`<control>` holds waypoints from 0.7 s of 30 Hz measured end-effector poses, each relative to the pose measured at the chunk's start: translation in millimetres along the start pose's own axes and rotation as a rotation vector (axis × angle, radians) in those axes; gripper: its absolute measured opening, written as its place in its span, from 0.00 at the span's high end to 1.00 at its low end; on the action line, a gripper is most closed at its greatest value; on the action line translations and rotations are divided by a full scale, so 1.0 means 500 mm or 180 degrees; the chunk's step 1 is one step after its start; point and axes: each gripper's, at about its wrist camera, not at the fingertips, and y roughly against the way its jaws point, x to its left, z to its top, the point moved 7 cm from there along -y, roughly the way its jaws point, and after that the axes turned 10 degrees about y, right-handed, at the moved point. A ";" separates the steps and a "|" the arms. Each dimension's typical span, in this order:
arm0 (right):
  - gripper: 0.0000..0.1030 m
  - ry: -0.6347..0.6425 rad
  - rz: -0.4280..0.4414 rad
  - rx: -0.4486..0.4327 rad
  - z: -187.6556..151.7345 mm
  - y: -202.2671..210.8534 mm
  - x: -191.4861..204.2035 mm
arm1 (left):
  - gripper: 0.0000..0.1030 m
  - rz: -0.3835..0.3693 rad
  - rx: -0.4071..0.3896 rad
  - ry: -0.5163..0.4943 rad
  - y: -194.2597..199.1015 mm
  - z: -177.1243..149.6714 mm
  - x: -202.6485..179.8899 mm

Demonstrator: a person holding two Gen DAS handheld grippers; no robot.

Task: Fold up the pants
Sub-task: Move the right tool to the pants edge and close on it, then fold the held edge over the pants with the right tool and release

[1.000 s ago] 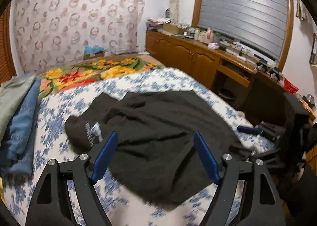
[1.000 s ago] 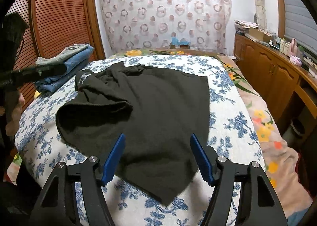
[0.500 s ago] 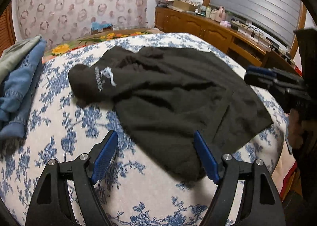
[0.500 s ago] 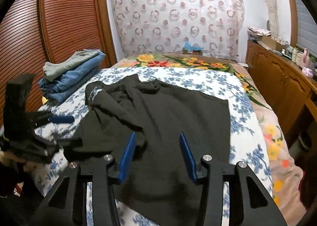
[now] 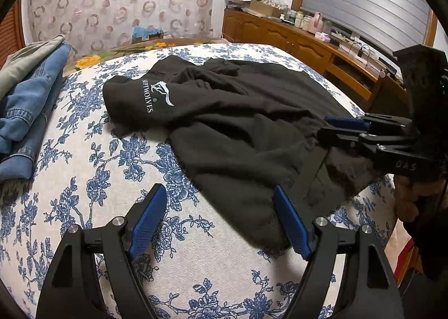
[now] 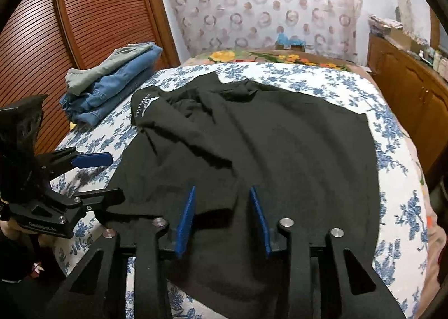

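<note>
Black pants (image 5: 238, 128) (image 6: 280, 145) with a white logo lie crumpled on the blue-flowered bed sheet (image 5: 98, 179) (image 6: 397, 179). My left gripper (image 5: 218, 188) (image 6: 116, 176) stands open low over the near edge of the bed. The pants' near hem lies by its right finger, and the pads touch nothing. My right gripper (image 6: 222, 188) (image 5: 333, 127) hovers over the pants' near side with its jaws closing. A fold of black fabric lies under and between the pads, and they do not press on it.
A stack of folded jeans and grey-green trousers (image 5: 28, 100) (image 6: 112, 86) sits at the bed's left side. Wooden cabinets (image 5: 294, 41) (image 6: 420, 100) loaded with small items run along the right. A slatted wardrobe door (image 6: 98, 11) stands at the left. A hand (image 5: 411, 195) holds the right gripper.
The right gripper has moved left across the pants and its jaws have narrowed. The left gripper has sunk towards the bed edge and now points at the hem.
</note>
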 end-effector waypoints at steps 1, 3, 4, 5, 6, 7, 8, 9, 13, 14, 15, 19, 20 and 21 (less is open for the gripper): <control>0.75 0.0003 0.0025 -0.0001 0.003 0.001 0.005 | 0.23 -0.0002 -0.0003 0.0005 0.000 0.001 0.000; 0.85 0.0031 0.0065 -0.0011 0.006 -0.003 0.010 | 0.23 -0.0007 -0.0018 0.0023 0.001 0.003 0.001; 0.89 0.0037 0.0077 -0.0028 0.006 0.001 0.016 | 0.23 -0.0011 -0.0035 0.0033 0.004 0.003 0.002; 0.90 0.0025 0.0059 -0.0059 0.006 0.006 0.015 | 0.23 -0.0006 -0.0070 0.0045 0.008 0.005 0.003; 0.92 -0.0016 -0.0024 -0.0090 0.008 0.012 0.009 | 0.23 0.0000 -0.0114 0.0059 0.013 0.008 0.005; 0.94 -0.0037 -0.0039 -0.0121 0.008 0.020 0.008 | 0.23 0.0004 -0.0166 0.0074 0.018 0.011 0.007; 0.94 -0.0052 -0.0045 -0.0179 0.008 0.030 0.008 | 0.23 0.0013 -0.0231 0.0100 0.023 0.017 0.012; 0.95 -0.0067 -0.0085 -0.0253 0.012 0.042 0.005 | 0.23 0.0022 -0.0278 0.0121 0.028 0.020 0.016; 0.95 -0.0067 -0.0183 -0.0516 0.019 0.096 0.005 | 0.23 0.0001 -0.0352 0.0174 0.039 0.028 0.020; 0.95 -0.0044 -0.0201 -0.0581 0.021 0.110 0.008 | 0.23 -0.0013 -0.0372 0.0174 0.044 0.029 0.018; 0.95 -0.0019 -0.0237 -0.0643 0.023 0.123 0.010 | 0.23 -0.0020 -0.0384 0.0171 0.045 0.032 0.016; 0.95 0.0037 -0.0308 -0.0749 0.014 0.160 0.017 | 0.23 -0.0058 -0.0401 0.0136 0.048 0.036 0.002; 0.95 0.0045 -0.0322 -0.0758 0.010 0.163 0.018 | 0.23 -0.0069 -0.0397 0.0124 0.048 0.036 -0.002; 0.95 0.0047 -0.0347 -0.0766 0.006 0.170 0.018 | 0.23 -0.0084 -0.0394 0.0102 0.048 0.036 -0.009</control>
